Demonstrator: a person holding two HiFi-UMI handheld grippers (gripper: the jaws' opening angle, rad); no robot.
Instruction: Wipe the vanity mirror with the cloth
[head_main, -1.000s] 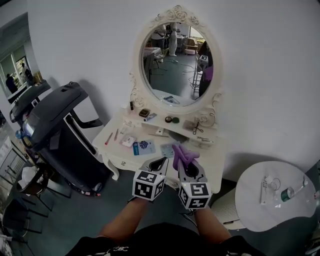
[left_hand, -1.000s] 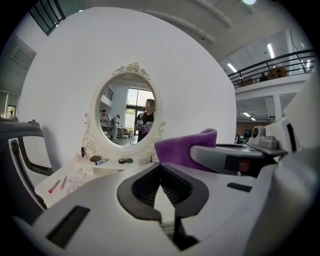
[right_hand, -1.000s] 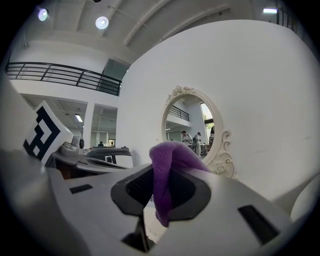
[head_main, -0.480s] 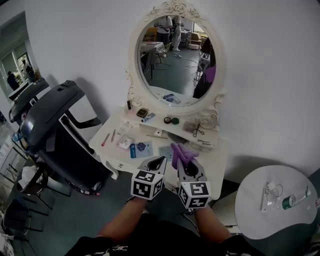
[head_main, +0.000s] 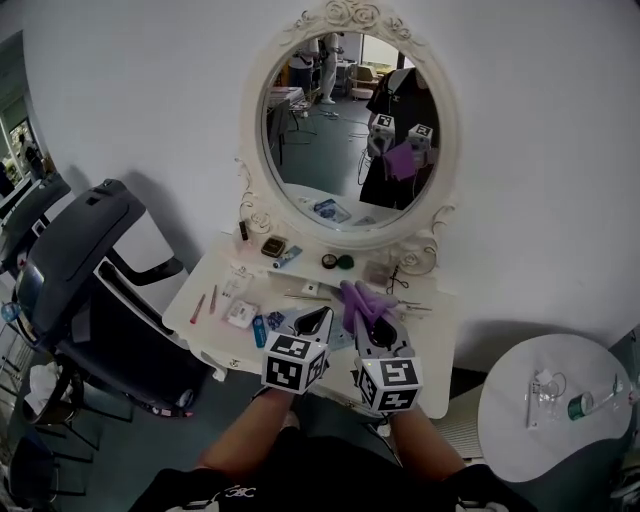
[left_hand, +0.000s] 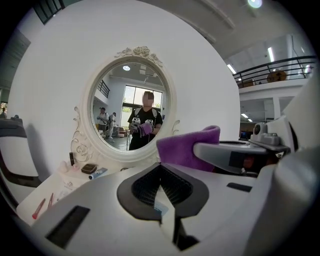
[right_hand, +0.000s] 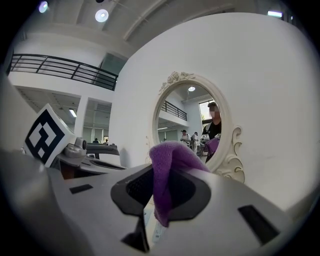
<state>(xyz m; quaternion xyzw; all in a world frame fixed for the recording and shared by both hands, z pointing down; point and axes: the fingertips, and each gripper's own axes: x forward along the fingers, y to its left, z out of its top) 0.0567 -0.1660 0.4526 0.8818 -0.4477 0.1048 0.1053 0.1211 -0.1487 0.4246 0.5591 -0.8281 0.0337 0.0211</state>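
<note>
Left gripper (head_main: 318, 320) sits at lower centre of the head view, jaws pressed together on nothing. Just to its right, the right gripper (head_main: 372, 328) pinches the purple cloth (head_main: 358, 300), a fold poking up past the tips. Both hang over the front of the dressing table (head_main: 440, 305), well short of the mirror (head_main: 340, 130) at top centre. Cloth's in hand, so that part looks done. Nothing touches the glass, so all the wiping is left.
</note>
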